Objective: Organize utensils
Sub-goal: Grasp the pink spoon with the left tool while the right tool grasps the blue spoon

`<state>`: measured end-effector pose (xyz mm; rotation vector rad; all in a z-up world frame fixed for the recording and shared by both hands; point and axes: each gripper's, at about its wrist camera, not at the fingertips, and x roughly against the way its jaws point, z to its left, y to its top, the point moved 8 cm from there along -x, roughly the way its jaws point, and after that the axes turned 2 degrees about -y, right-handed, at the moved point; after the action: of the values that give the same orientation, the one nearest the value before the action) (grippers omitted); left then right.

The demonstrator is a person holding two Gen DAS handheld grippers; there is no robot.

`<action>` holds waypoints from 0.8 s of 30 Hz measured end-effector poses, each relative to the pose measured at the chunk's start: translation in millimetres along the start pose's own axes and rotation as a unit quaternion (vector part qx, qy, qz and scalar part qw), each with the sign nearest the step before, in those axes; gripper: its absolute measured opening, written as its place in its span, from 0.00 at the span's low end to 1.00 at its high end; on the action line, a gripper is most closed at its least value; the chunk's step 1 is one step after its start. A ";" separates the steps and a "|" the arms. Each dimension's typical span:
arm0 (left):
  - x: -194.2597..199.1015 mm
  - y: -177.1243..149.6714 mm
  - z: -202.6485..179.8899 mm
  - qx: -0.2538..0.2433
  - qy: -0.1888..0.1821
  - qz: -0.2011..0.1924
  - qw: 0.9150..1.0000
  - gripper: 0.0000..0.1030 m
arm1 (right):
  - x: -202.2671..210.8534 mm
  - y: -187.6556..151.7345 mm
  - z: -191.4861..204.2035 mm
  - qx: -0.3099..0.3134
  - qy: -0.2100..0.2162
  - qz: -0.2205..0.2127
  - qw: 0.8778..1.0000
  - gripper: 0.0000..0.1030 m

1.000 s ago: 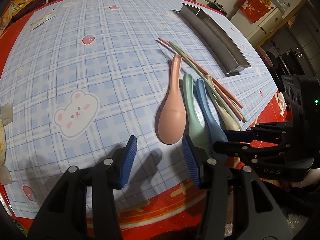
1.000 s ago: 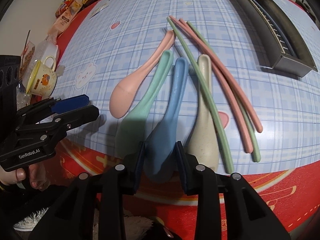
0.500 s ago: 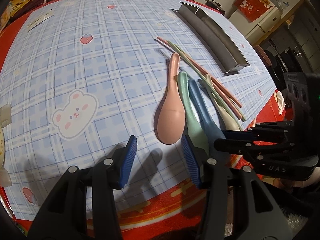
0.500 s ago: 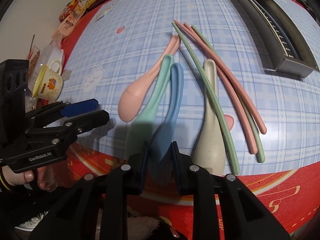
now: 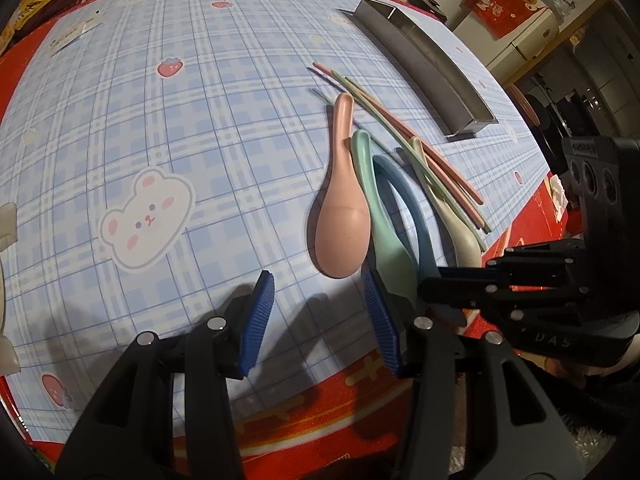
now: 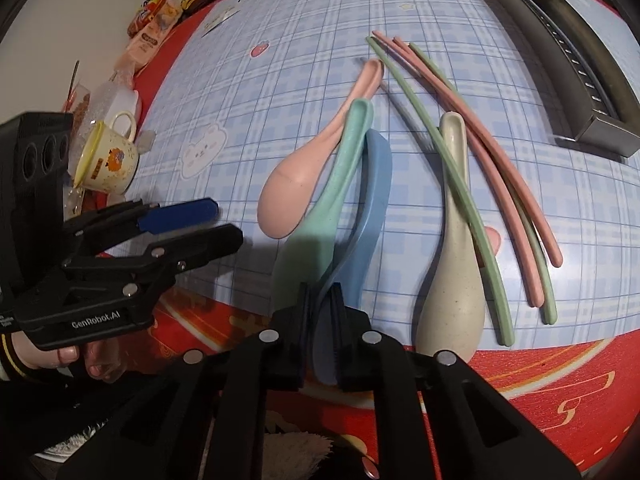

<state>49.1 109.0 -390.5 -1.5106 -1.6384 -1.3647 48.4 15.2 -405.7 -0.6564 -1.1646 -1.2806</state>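
Observation:
Several spoons lie side by side near the table's front edge: pink (image 5: pixel 342 224) (image 6: pixel 292 184), mint green (image 5: pixel 380 216) (image 6: pixel 340 168), blue (image 5: pixel 412 204) (image 6: pixel 370 208) and beige (image 5: pixel 452 216) (image 6: pixel 452 264). Pink and green chopsticks (image 6: pixel 480 148) (image 5: pixel 404 128) lie to their right. My right gripper (image 6: pixel 320 312) is shut on the bowl of the blue spoon, which is turned on its edge. My left gripper (image 5: pixel 318 316) is open and empty, just in front of the pink spoon's bowl. The right gripper shows in the left wrist view (image 5: pixel 452 280).
A long steel trough tray (image 5: pixel 424 52) (image 6: pixel 568 52) lies at the far right of the checked tablecloth (image 5: pixel 160 120). A yellow-rimmed cup (image 6: pixel 108 156) and snack packets (image 6: pixel 160 28) stand along the left edge. The red table border (image 6: pixel 540 380) runs along the front.
My right gripper has closed tighter on the blue spoon's bowl and tipped the spoon onto its edge. The left gripper has stayed open and barely moved.

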 end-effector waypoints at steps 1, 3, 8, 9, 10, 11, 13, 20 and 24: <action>-0.9 0.5 0.3 0.000 -0.003 0.002 1.000 0.43 | 1.1 0.8 -1.2 -0.005 0.000 -0.004 1.000 0.08; -2.7 3.4 0.8 0.001 -0.009 0.005 1.000 0.41 | 2.4 2.5 -5.0 -0.014 -0.002 -0.007 1.000 0.07; -11.4 18.3 -1.6 0.006 -0.036 0.005 0.999 0.41 | 6.4 2.4 -16.8 -0.037 -0.002 -0.015 0.999 0.06; -15.2 22.0 -2.2 0.011 -0.043 0.006 0.999 0.41 | 6.9 2.5 -18.0 -0.039 -0.001 -0.016 0.999 0.06; -18.7 24.7 -2.3 0.015 -0.047 0.008 0.999 0.41 | 7.1 2.3 -19.2 -0.041 -0.001 -0.017 0.999 0.06; -21.3 26.3 -2.4 0.017 -0.048 0.010 0.999 0.40 | 7.3 2.4 -19.6 -0.042 -0.001 -0.017 0.999 0.06; -24.9 32.0 -4.7 0.015 -0.052 0.007 0.998 0.41 | 7.6 2.1 -19.8 -0.042 0.000 -0.018 0.999 0.06; -32.1 41.9 -10.2 0.017 -0.068 0.009 0.998 0.41 | 7.0 1.4 -20.0 -0.042 0.002 -0.017 0.999 0.06; -33.3 41.8 -12.6 0.012 -0.065 0.011 0.998 0.40 | 6.3 2.2 -19.7 -0.040 0.003 -0.017 0.999 0.06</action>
<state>93.3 78.5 -401.9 -1.6300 -1.7044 -1.2534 55.5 -4.3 -406.0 -0.6939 -1.1281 -1.3618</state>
